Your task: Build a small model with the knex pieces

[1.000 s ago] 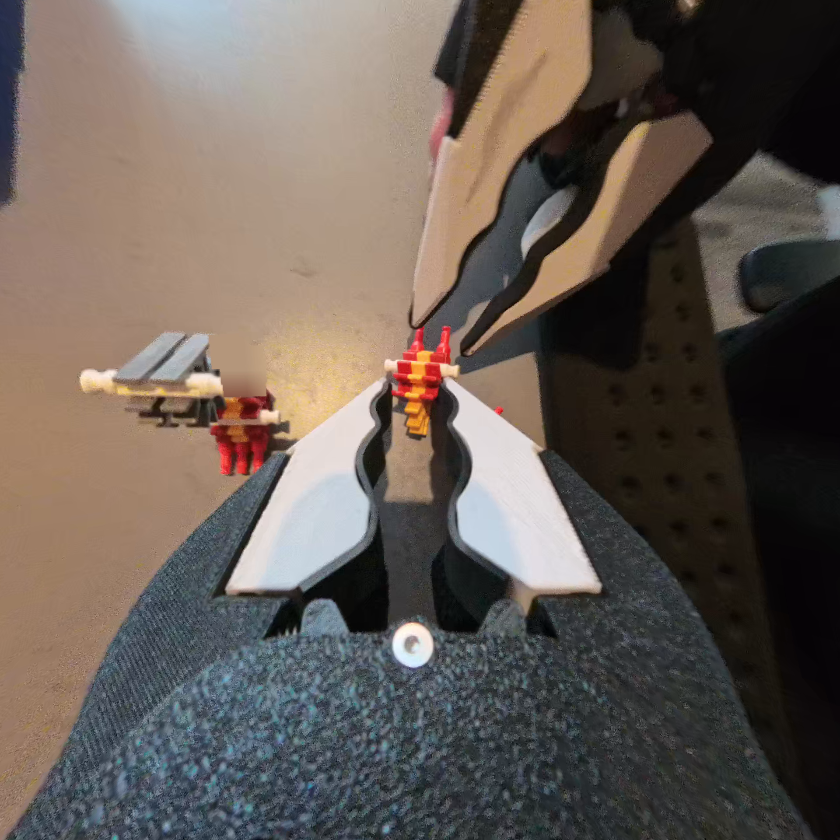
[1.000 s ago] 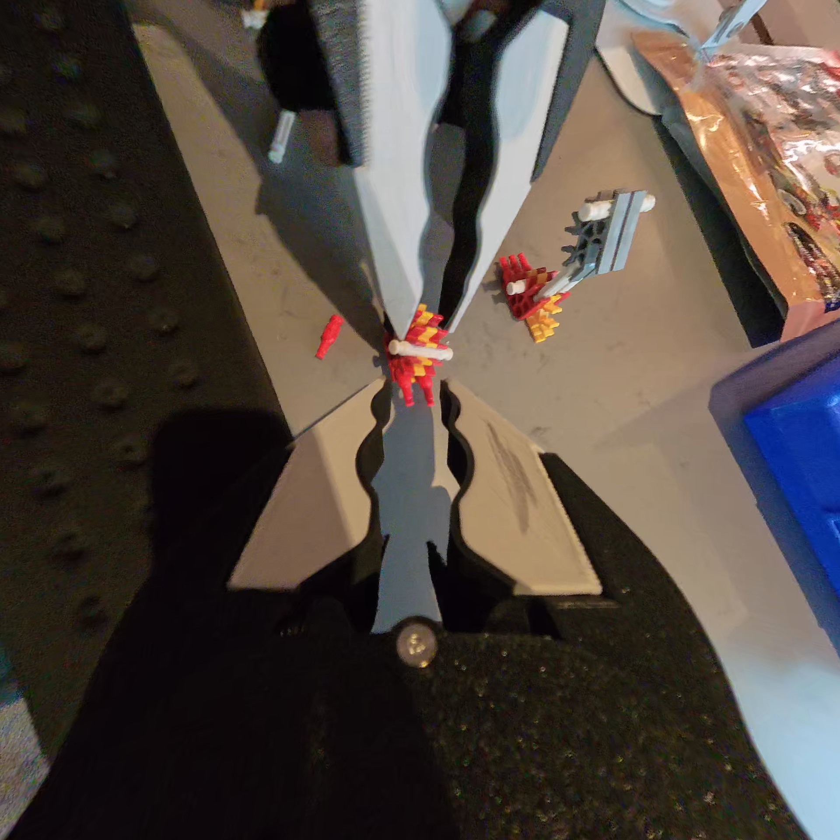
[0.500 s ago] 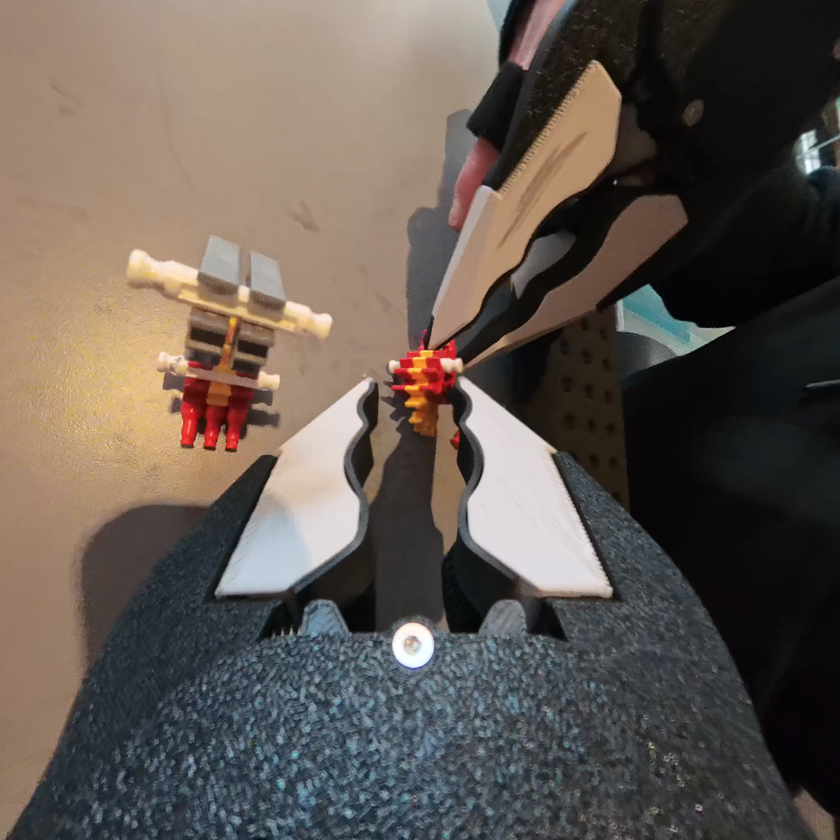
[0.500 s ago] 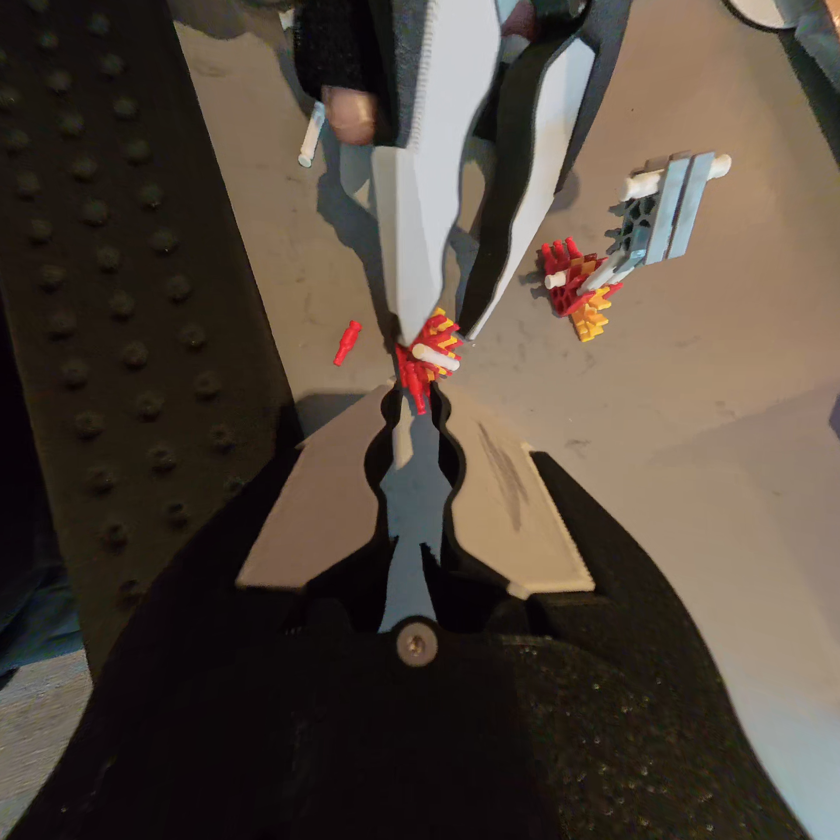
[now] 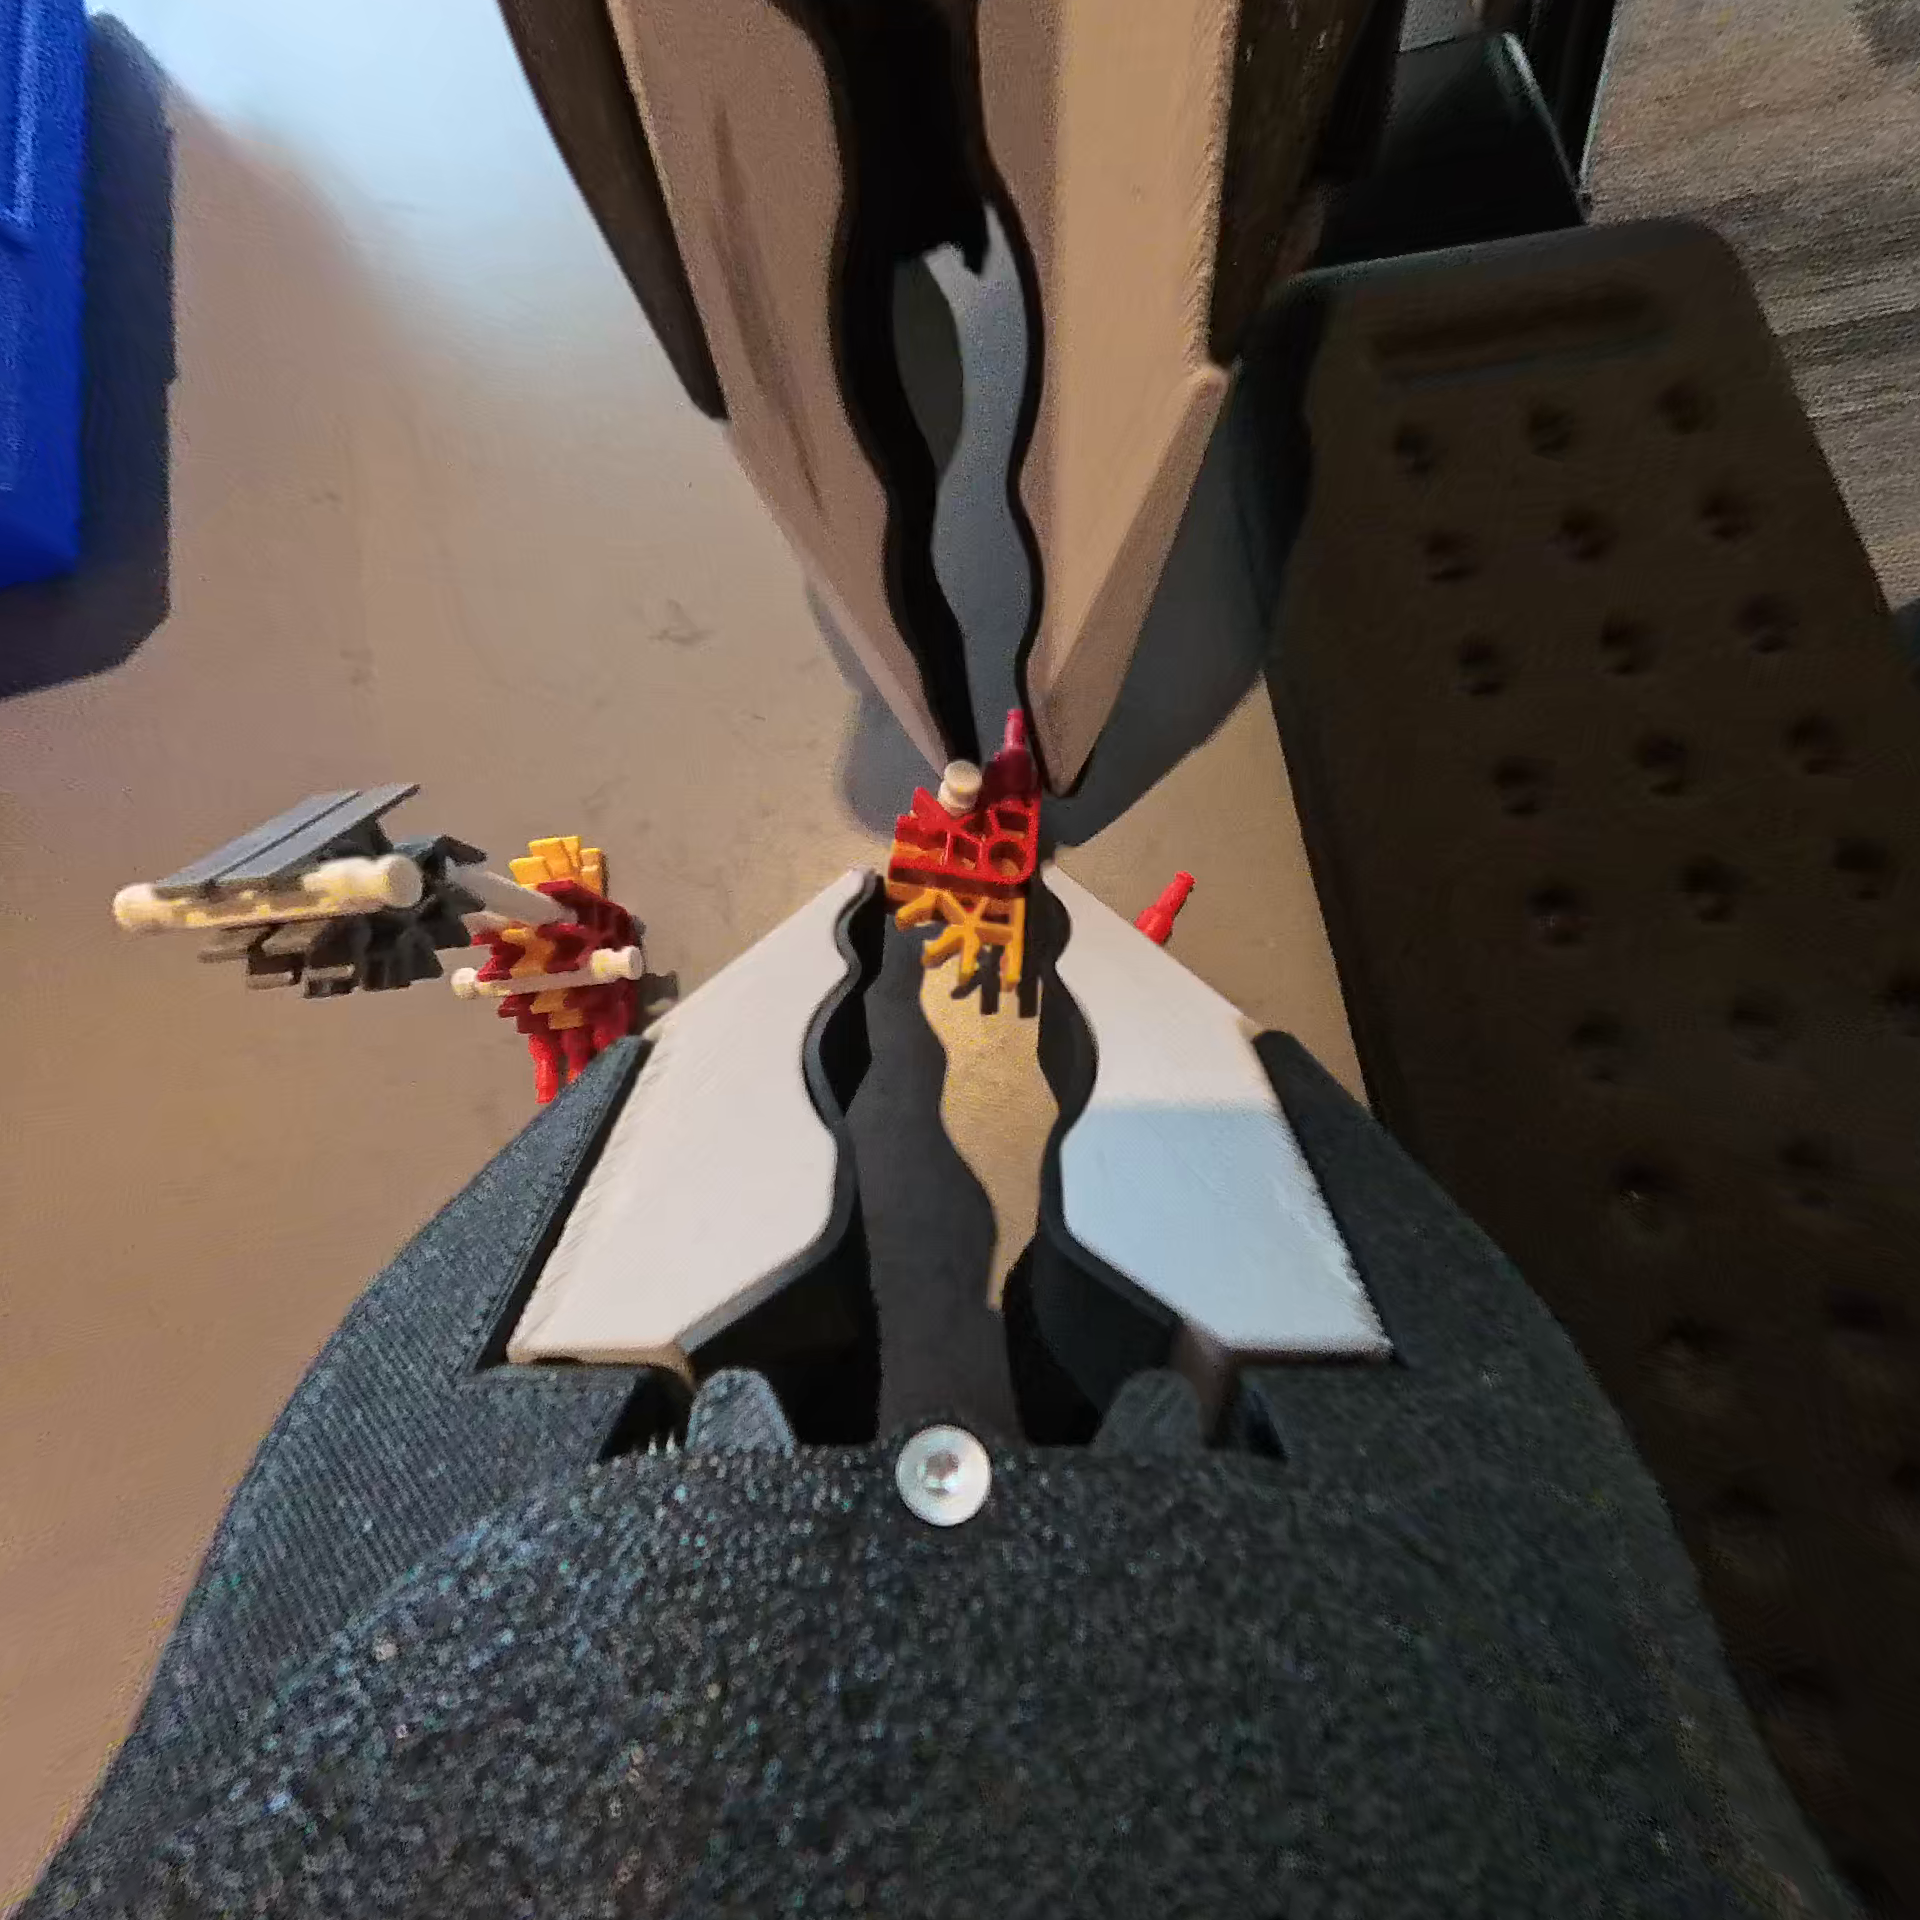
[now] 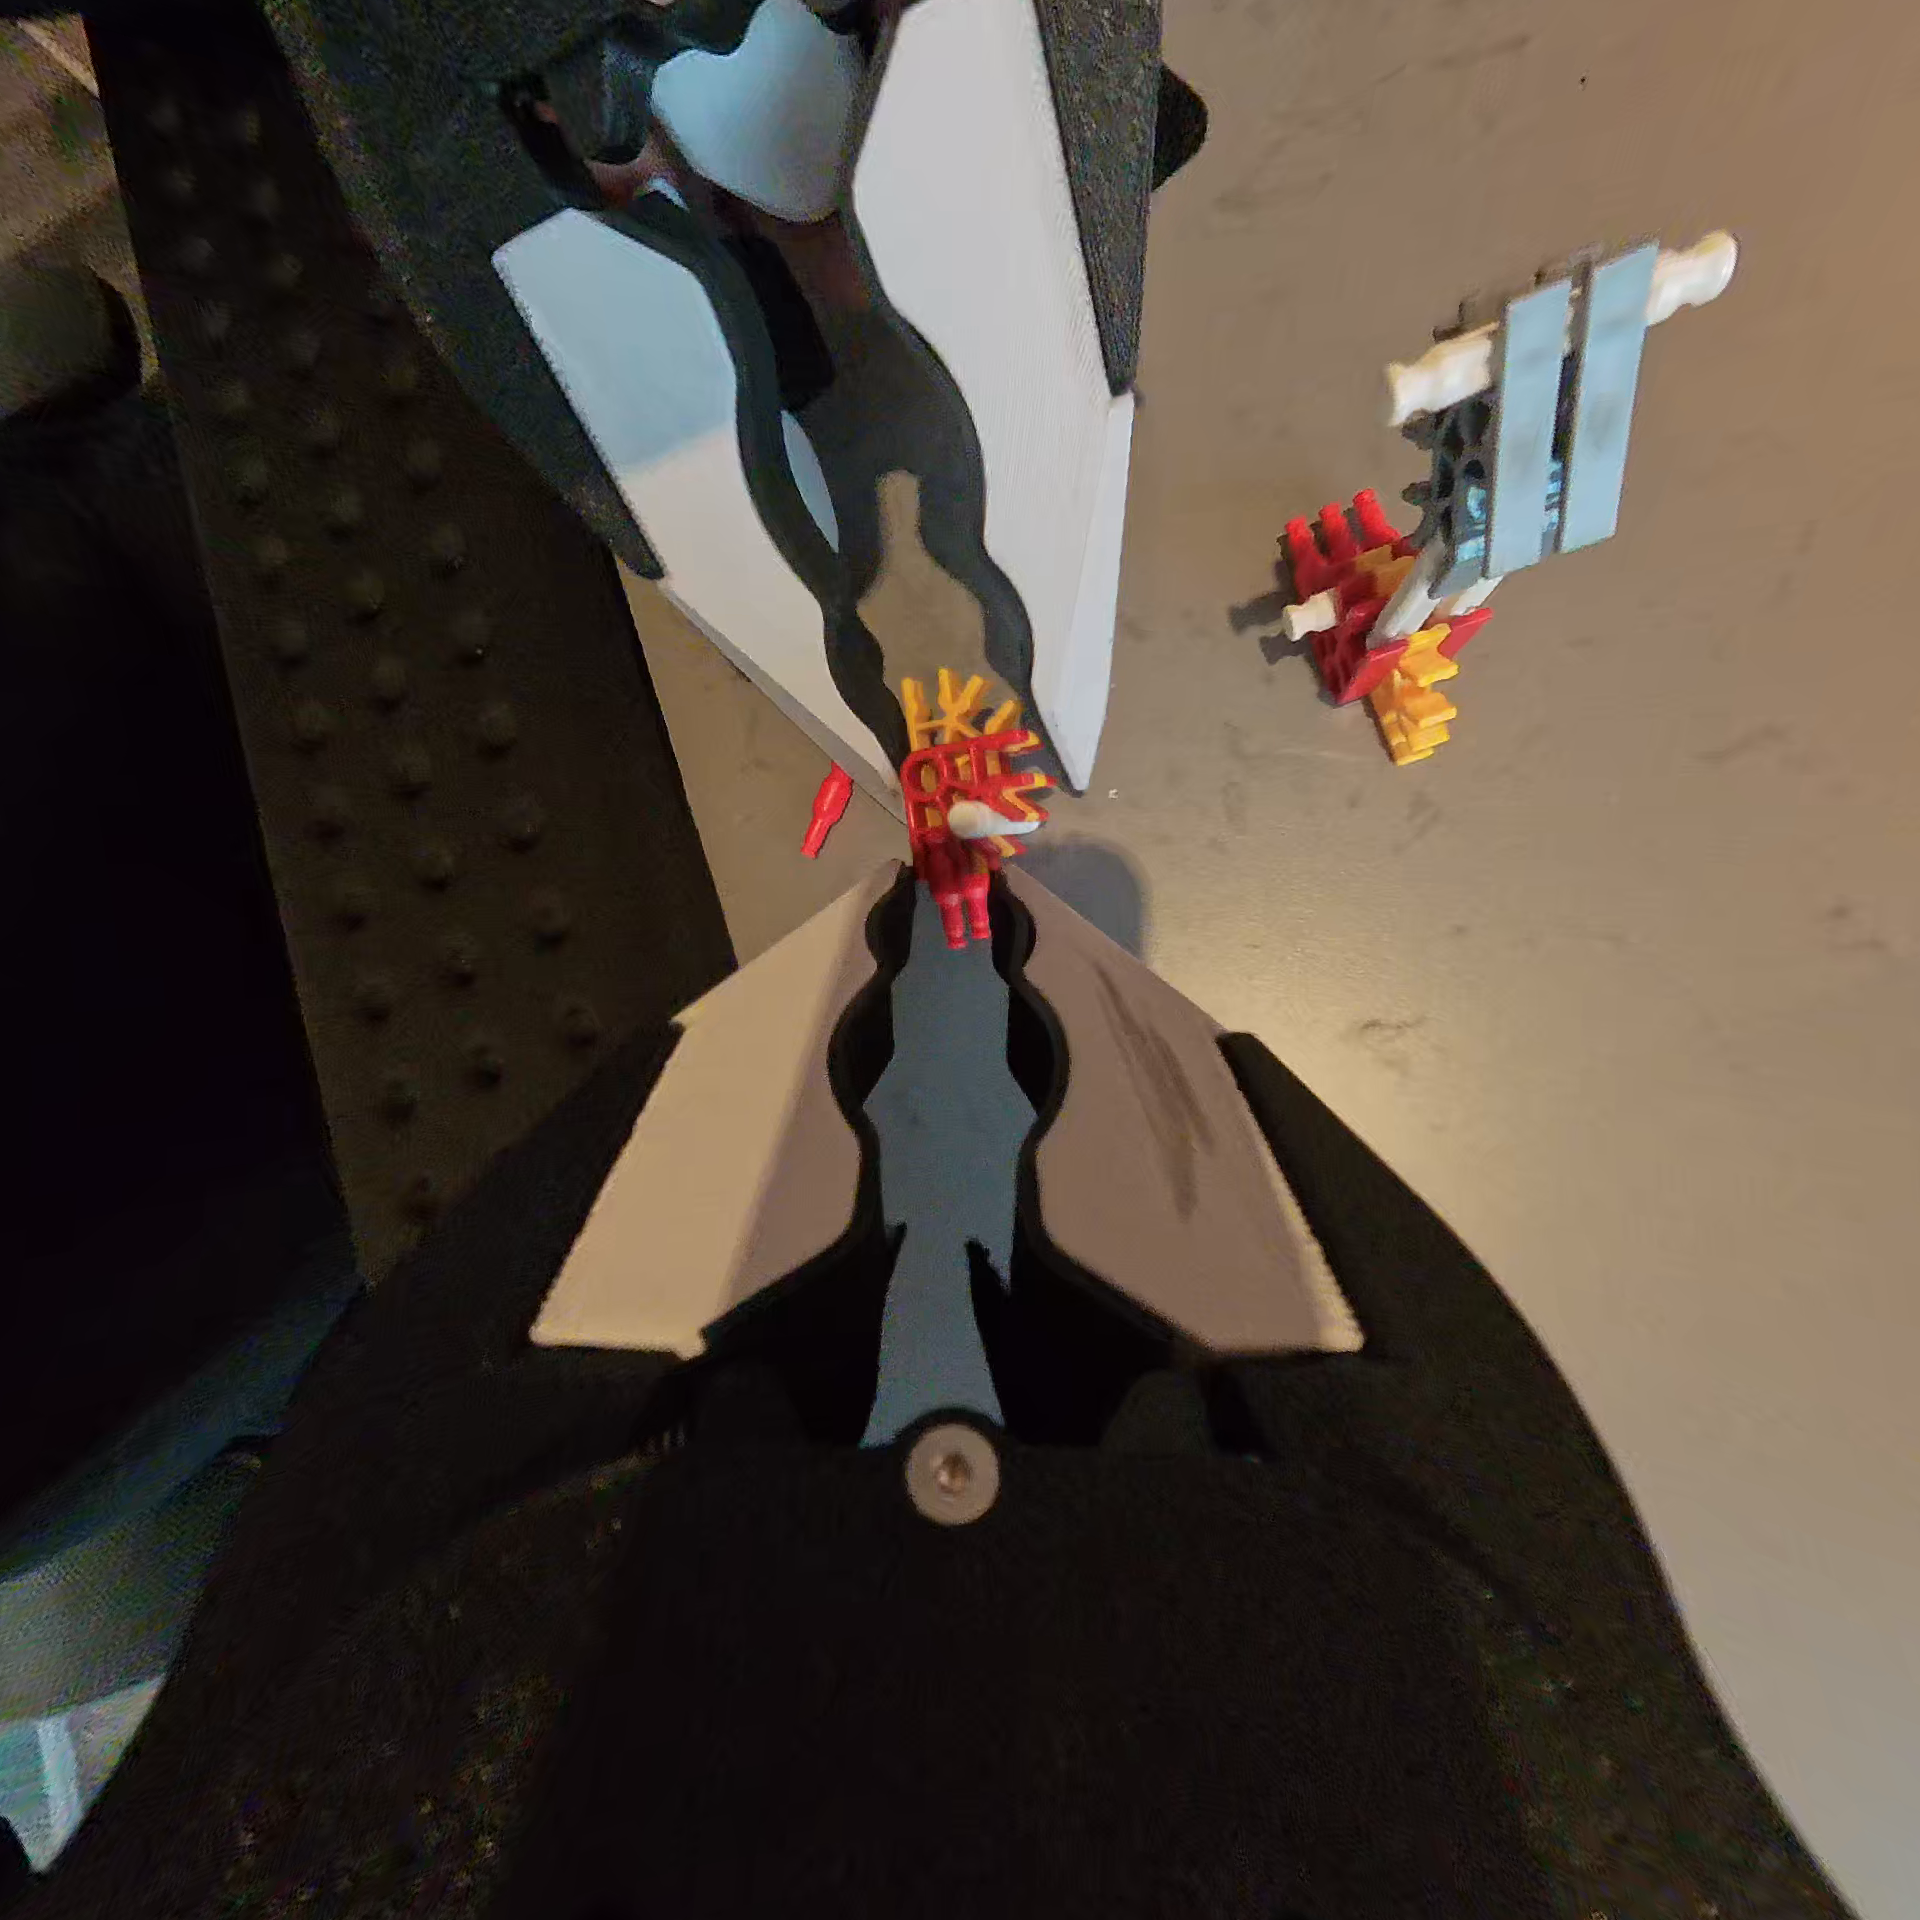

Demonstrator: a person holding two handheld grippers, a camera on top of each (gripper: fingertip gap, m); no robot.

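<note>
**Two grippers share one small red and yellow cluster**

The left gripper and the right gripper meet tip to tip over the table, close to its edge beside a dark studded mat. Between them is a small red and yellow toy cluster with a white peg through it. The left gripper's jaws are pressed on its yellow end; the right gripper's jaws have closed on the red prongs at the opposite end. Gripped from both ends like this, the piece looks steadied on one side while the other works on it.

Counted: two grippers, one held cluster, one larger assembly of grey slats, white rods and red and yellow parts lying farther in from the edge, and one loose red peg on the table just beside the grippers' tips. A blue box sits near the table's far corner.
</note>
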